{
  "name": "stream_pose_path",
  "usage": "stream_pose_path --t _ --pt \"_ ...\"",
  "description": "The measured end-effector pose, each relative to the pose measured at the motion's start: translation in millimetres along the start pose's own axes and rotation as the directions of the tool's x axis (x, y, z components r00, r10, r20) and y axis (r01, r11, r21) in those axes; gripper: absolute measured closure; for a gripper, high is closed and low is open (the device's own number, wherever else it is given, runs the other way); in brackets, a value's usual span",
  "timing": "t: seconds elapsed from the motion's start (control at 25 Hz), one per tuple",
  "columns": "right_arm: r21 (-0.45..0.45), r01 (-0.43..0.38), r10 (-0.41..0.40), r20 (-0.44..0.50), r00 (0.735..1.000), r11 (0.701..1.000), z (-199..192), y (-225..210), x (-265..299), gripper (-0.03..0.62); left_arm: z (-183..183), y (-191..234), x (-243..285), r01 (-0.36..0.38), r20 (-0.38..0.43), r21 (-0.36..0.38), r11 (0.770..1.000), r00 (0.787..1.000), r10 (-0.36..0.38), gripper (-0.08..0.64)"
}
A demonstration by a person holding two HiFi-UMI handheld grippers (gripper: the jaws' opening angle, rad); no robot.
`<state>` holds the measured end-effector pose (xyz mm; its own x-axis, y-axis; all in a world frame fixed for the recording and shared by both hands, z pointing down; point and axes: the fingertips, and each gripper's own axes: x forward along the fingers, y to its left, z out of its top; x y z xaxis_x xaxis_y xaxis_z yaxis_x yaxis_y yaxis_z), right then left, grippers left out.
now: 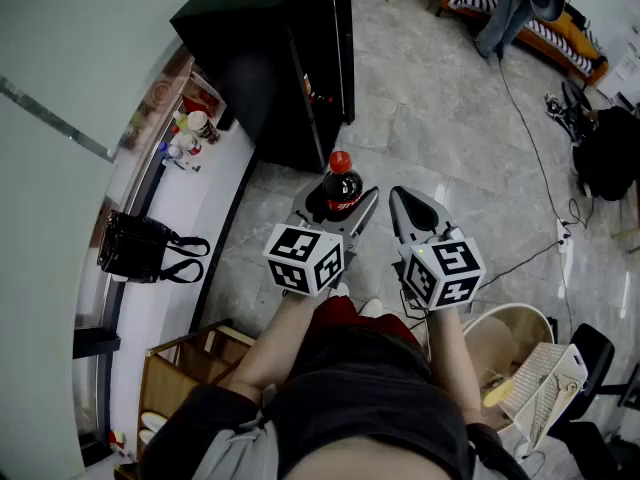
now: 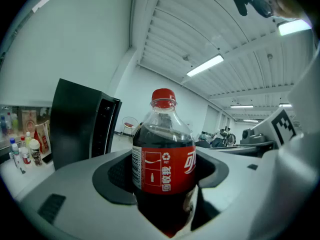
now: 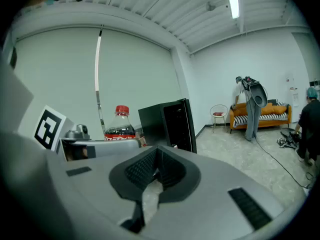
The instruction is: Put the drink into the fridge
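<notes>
A cola bottle (image 1: pixel 341 183) with a red cap and red label stands upright between the jaws of my left gripper (image 1: pixel 338 208), which is shut on its lower body. In the left gripper view the bottle (image 2: pixel 164 164) fills the middle and the pads of that gripper (image 2: pixel 165 194) press on both its sides. My right gripper (image 1: pixel 408 208) is held beside it on the right, shut and empty; its jaws (image 3: pixel 156 176) meet at the tips. The black fridge (image 1: pixel 290 58) stands ahead and a little to the left on the floor, and both gripper views show it (image 2: pixel 80 129) (image 3: pixel 167 124).
A white counter (image 1: pixel 200 198) runs along the left wall with bottles and snack packs (image 1: pixel 185 133) and a black bag (image 1: pixel 140 248). A wooden crate (image 1: pixel 190 363) is near my left side and a white bin (image 1: pixel 505 333) near my right. A striped sofa (image 1: pixel 530 23), a person (image 1: pixel 510 3) and floor cables (image 1: pixel 530 148) lie beyond.
</notes>
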<state>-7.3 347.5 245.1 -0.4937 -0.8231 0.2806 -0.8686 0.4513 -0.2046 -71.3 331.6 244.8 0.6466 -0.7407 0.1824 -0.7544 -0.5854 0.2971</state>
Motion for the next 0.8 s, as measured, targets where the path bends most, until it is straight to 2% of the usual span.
stream_pose_path --t 0.28,0.56,0.8 --pt "-0.005 0.004 -0.004 0.0 1.0 1.0 1 -6 2 0.574 2 2 4 0.0 0.009 0.0 1.0 1.0 0.0 0.241" --pt "0.028 0.014 -0.013 -0.004 1.0 1.0 -5 -10 8 0.574 -3 8 1 0.008 -0.004 -0.01 1.0 1.0 -0.008 0.241" --pt "0.059 0.057 -0.059 0.022 0.998 0.997 1 -14 13 0.574 -3 20 -4 0.006 -0.011 -0.013 1.0 1.0 -0.006 0.241"
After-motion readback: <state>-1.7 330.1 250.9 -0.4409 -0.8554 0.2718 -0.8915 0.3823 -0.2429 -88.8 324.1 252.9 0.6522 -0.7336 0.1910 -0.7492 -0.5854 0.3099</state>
